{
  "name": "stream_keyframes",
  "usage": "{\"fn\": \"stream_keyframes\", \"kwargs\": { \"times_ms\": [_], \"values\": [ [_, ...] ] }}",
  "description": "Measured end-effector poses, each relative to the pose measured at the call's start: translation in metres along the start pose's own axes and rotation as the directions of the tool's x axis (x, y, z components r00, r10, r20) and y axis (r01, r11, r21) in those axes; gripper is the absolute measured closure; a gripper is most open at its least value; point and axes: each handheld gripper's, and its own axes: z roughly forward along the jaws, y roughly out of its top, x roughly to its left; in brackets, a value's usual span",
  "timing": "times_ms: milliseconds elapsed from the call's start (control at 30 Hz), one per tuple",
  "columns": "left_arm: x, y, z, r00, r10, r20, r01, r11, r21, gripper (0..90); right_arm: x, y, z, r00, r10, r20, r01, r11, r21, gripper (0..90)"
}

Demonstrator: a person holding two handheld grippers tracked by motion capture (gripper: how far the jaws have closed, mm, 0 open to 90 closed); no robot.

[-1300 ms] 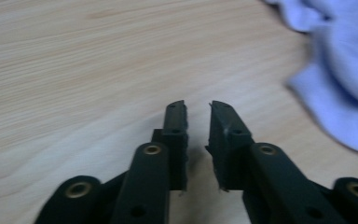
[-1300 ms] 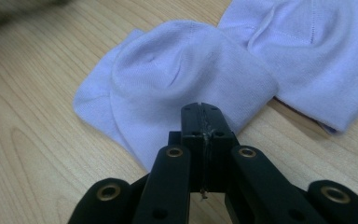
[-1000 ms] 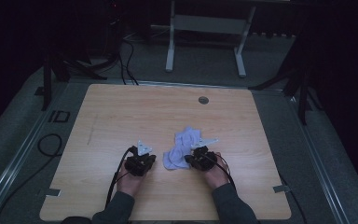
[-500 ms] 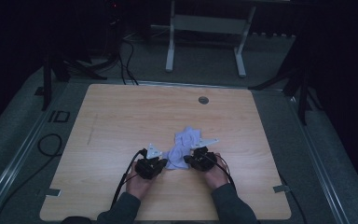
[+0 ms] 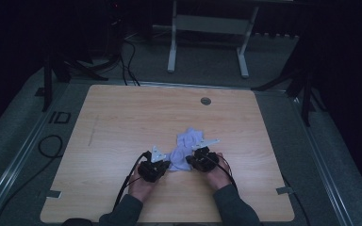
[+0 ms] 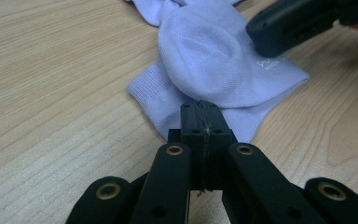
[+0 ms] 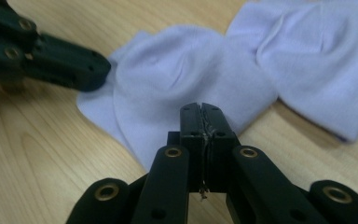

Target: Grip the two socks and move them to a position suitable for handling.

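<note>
Wooden worktop (image 5: 122, 127) bears soft, limp pale-lilac knitted socks (image 6: 214, 60), best pinched at the cuff, between two clamped-shut hand-held grippers (image 5: 156, 168) (image 5: 199, 160).

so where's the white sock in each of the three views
High view: the white sock lies at the table's near centre, between the two grippers.
Left gripper view: the sock is upper centre, just past the closed jaws.
Right gripper view: the sock spreads across the upper middle and right.
Shared landmark: the wood-grain tabletop.
</note>
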Motion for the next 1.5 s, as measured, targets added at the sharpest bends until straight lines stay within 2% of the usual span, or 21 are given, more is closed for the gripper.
{"fn": "stream_keyframes", "kwargs": {
  "times_ms": [67, 267, 300, 333, 367, 533, 667, 700, 800, 833, 867, 900, 967, 1067, 1167, 1267, 1367, 1400, 1500],
  "values": [
    [0.000, 0.000, 0.000, 1.0000, -0.002, -0.001, 0.002, 1.0000, -0.002, 89.9, 0.002, 0.006, -0.001, 1.0000, -0.007, 0.006, 0.007, 1.000, -0.011, 84.8],
    [-0.001, -0.001, 0.000, 1.0000, -0.008, 0.000, 0.008, 0.9999, -0.007, 89.9, 0.009, 0.027, 0.007, 0.9993, -0.037, 0.010, 0.037, 0.999, 0.008, 77.8],
    [-0.001, -0.001, 0.000, 1.0000, -0.010, 0.001, 0.010, 0.9999, -0.008, 89.9, 0.011, 0.035, 0.011, 0.9995, -0.030, 0.008, 0.030, 1.000, 0.002, 74.3],
    [-0.001, -0.001, -0.001, 1.0000, -0.007, 0.002, 0.007, 1.0000, -0.006, 89.9, 0.011, 0.035, 0.011, 0.9995, -0.030, 0.008, 0.030, 1.000, 0.002, 74.3],
    [-0.001, -0.002, -0.001, 1.0000, -0.002, -0.002, 0.002, 1.0000, -0.007, 89.9, 0.013, 0.042, 0.014, 1.0000, -0.007, -0.004, 0.007, 1.000, -0.003, 73.1],
    [-0.002, -0.002, -0.001, 1.0000, 0.001, -0.002, -0.001, 1.0000, -0.001, 89.9, 0.018, 0.053, 0.024, 0.9994, -0.008, -0.034, 0.008, 1.000, 0.006, 69.7],
    [-0.003, -0.002, -0.002, 1.0000, 0.003, -0.004, -0.003, 1.0000, -0.001, 89.9, 0.021, 0.056, 0.036, 0.9990, 0.007, -0.045, -0.005, 0.999, 0.040, 63.2],
    [-0.003, -0.002, -0.002, 1.0000, 0.004, -0.005, -0.004, 1.0000, 0.001, 89.9, 0.021, 0.055, 0.042, 0.9986, 0.010, -0.052, -0.007, 0.998, 0.064, 61.1],
    [-0.003, -0.002, -0.002, 1.0000, 0.002, -0.005, -0.002, 1.0000, 0.001, 89.9, 0.022, 0.054, 0.046, 0.9989, 0.006, -0.046, -0.002, 0.997, 0.076, 64.4],
    [-0.002, -0.002, -0.002, 1.0000, -0.002, -0.005, 0.002, 1.0000, 0.001, 89.9, 0.022, 0.054, 0.045, 0.9994, -0.007, -0.034, 0.010, 0.996, 0.087, 74.8],
    [-0.002, -0.002, -0.002, 1.0000, -0.002, -0.005, 0.002, 1.0000, 0.001, 89.8, 0.022, 0.054, 0.045, 0.9994, -0.007, -0.034, 0.010, 0.996, 0.087, 74.8],
    [-0.002, -0.002, -0.002, 1.0000, -0.003, -0.005, 0.003, 1.0000, 0.001, 89.9, 0.022, 0.055, 0.044, 0.9994, -0.022, -0.029, 0.024, 0.995, 0.096, 84.5],
    [-0.003, -0.002, -0.002, 1.0000, -0.005, -0.005, 0.005, 1.0000, 0.001, 89.8, 0.022, 0.055, 0.043, 0.9995, -0.023, -0.023, 0.025, 0.995, 0.092, 86.8],
    [-0.003, -0.002, -0.002, 1.0000, -0.006, -0.005, 0.006, 1.0000, 0.000, 89.9, 0.022, 0.054, 0.040, 0.9994, -0.027, -0.021, 0.028, 0.996, 0.082, 87.0],
    [-0.003, -0.002, -0.002, 0.9999, -0.012, -0.004, 0.012, 0.9999, -0.003, 89.8, 0.023, 0.053, 0.027, 0.9991, -0.034, -0.025, 0.035, 0.998, 0.048, 87.0],
    [-0.003, -0.002, -0.002, 0.9998, -0.018, -0.005, 0.018, 0.9998, -0.005, 89.8, 0.022, 0.052, 0.020, 0.9993, -0.024, -0.030, 0.025, 0.999, 0.036, 87.0],
    [-0.003, -0.002, -0.002, 0.9998, -0.017, -0.006, 0.017, 0.9998, -0.005, 89.8, 0.017, 0.045, 0.005, 0.9996, -0.021, -0.021, 0.021, 1.000, 0.018, 87.0],
    [-0.003, -0.002, -0.002, 0.9998, -0.017, -0.006, 0.017, 0.9998, -0.005, 89.8, 0.017, 0.045, 0.005, 0.9996, -0.021, -0.021, 0.021, 1.000, 0.018, 87.0],
    [-0.003, -0.003, -0.002, 0.9998, -0.021, -0.005, 0.021, 0.9998, -0.006, 89.8, 0.007, 0.033, -0.007, 1.0000, 0.006, -0.007, -0.006, 1.000, -0.003, 87.0]
  ]
}}
